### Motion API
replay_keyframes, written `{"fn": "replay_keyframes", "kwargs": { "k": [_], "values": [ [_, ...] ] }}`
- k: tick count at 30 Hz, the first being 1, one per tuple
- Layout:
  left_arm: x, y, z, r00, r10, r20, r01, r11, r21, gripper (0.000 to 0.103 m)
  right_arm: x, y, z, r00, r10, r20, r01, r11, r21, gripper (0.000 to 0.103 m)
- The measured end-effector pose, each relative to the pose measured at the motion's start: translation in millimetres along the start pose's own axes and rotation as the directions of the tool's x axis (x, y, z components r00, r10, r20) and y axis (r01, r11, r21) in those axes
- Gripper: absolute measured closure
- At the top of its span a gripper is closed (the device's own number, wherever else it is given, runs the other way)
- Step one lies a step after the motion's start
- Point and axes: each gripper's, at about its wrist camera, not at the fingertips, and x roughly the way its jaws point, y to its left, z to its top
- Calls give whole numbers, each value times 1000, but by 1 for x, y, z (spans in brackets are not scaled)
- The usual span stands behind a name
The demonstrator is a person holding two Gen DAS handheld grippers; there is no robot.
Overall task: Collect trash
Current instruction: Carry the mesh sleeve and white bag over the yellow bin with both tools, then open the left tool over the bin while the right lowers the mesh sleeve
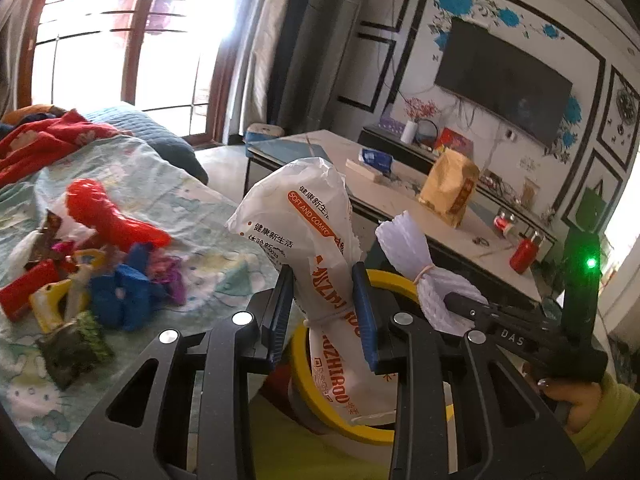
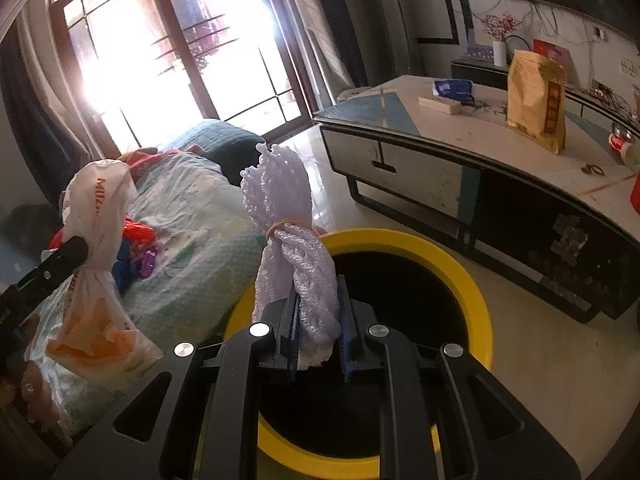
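We find both loads at the yellow-rimmed round bin [image 2: 460, 276], lower centre of frame: left gripper [image 1: 322, 312] jaws clamped on the white printed plastic wrapper [image 1: 316, 216], right gripper [image 2: 318, 334] jaws clamped on the white foam net bundle [image 2: 288, 240]. We judge release next.

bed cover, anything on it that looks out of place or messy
Yes. A loose heap of wrappers in red, blue, yellow and purple lies scattered on the patterned bed cover, not in the yellow-rimmed bin beside the bed. A red crumpled piece sits on top of the heap.
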Motion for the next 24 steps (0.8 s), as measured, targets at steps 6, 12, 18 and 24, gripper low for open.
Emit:
{"fn": "replay_keyframes", "kwargs": {
  "k": [6, 12, 18, 24],
  "values": [
    [22, -17, -4, 999, -13, -36, 14, 999, 49, 79, 2, -17, -9, 999, -26, -46, 28, 999, 28, 85],
    [48, -31, -10, 996, -27, -88, 33, 997, 71, 78, 7, -31, -20, 995, -40, -90, 46, 997, 67, 76],
    [60, -37, -14, 989, -76, -124, 84, 994, 63, 62, 6, -43, -25, 993, -76, -92, 87, 990, 113, 56],
    [57, -35, -16, 988, -94, -126, 101, 994, 46, 43, -1, -55, -24, 993, -95, -70, 105, 981, 163, 51]
  ]
}}
